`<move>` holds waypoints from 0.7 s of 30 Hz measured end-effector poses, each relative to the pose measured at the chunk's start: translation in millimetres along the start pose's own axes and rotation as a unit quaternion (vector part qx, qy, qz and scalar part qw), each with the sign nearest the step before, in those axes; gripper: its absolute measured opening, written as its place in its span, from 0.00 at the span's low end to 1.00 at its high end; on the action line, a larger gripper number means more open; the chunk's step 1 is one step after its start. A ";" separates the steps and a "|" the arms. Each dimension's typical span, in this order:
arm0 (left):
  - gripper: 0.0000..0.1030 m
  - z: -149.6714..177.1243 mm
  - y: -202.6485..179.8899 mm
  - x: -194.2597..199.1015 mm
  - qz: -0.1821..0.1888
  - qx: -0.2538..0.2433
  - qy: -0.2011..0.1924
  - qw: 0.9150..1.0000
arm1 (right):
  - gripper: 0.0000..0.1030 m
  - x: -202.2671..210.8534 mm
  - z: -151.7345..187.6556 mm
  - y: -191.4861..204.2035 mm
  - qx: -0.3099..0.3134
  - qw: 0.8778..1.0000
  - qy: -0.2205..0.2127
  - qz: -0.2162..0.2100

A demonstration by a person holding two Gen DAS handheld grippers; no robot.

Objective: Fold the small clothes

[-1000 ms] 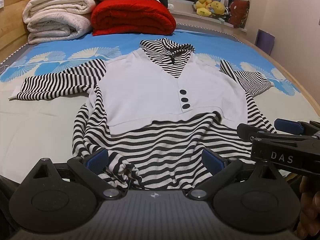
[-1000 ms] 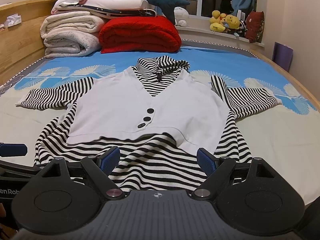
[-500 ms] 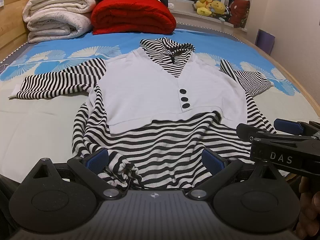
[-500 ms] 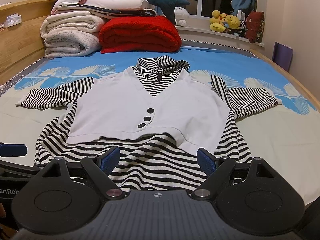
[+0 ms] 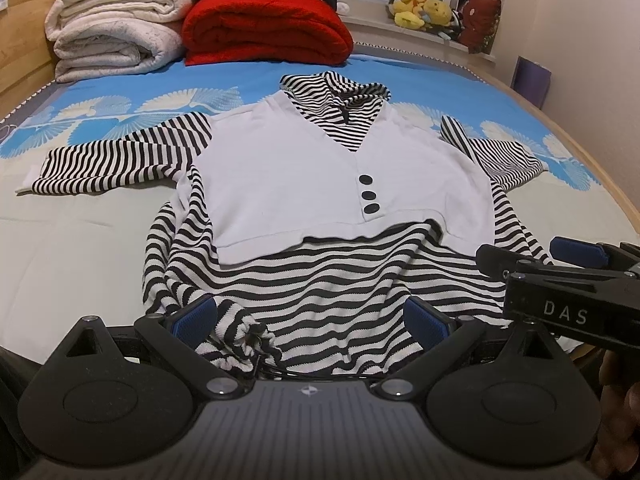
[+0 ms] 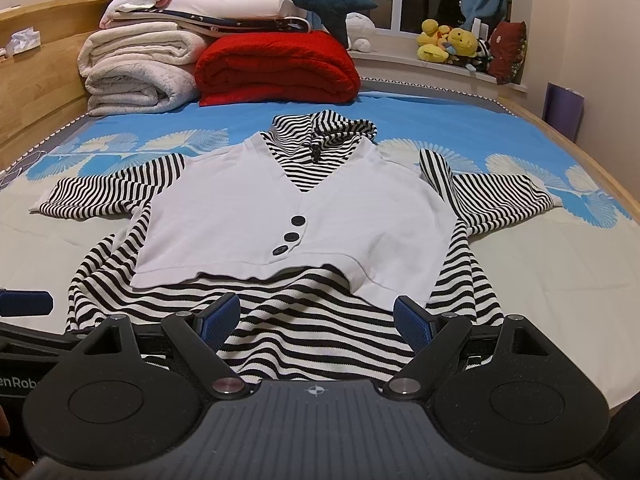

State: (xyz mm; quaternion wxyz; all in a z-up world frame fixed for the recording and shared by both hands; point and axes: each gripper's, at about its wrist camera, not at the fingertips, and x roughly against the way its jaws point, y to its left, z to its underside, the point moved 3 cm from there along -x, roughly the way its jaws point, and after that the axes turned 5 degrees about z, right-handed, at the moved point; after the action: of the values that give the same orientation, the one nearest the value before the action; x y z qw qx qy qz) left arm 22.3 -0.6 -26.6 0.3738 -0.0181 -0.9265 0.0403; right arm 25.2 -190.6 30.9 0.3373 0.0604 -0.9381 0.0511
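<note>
On the blue-and-white patterned bed sheet [image 5: 100,240], black-and-white striped hooded top with white buttoned vest panel [image 5: 312,184] spread flat, left gripper [image 5: 310,318] and right gripper [image 6: 316,316] both spread wide at its hem.

No visible change: striped top [image 5: 320,280] flat, both tools same spots

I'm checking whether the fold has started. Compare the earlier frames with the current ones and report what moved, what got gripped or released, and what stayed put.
Nothing visibly changed. The left gripper and right gripper are open over the near hem of the striped top, gripping nothing, and the garment lies spread flat on the bed as before.
</note>
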 end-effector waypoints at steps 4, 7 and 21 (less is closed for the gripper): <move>0.98 -0.4 -0.7 0.0 0.003 0.000 -0.007 1.000 | 0.82 -0.5 -1.4 0.0 -0.001 1.000 -0.001 0.001; 0.98 -0.3 -0.6 -0.2 0.009 0.008 -0.008 1.000 | 0.82 -0.4 -1.1 -0.9 -0.002 1.000 -0.002 0.001; 0.78 -34.7 21.3 19.4 -0.010 0.025 -0.074 0.997 | 0.82 11.5 -10.2 -17.0 -0.037 0.996 -0.073 0.020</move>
State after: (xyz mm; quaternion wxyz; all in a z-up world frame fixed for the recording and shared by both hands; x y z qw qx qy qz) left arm 32.5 24.0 9.8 0.3052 0.0032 -0.9503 0.0612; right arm 25.3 -206.8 47.0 0.2688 0.0330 -0.9625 0.0182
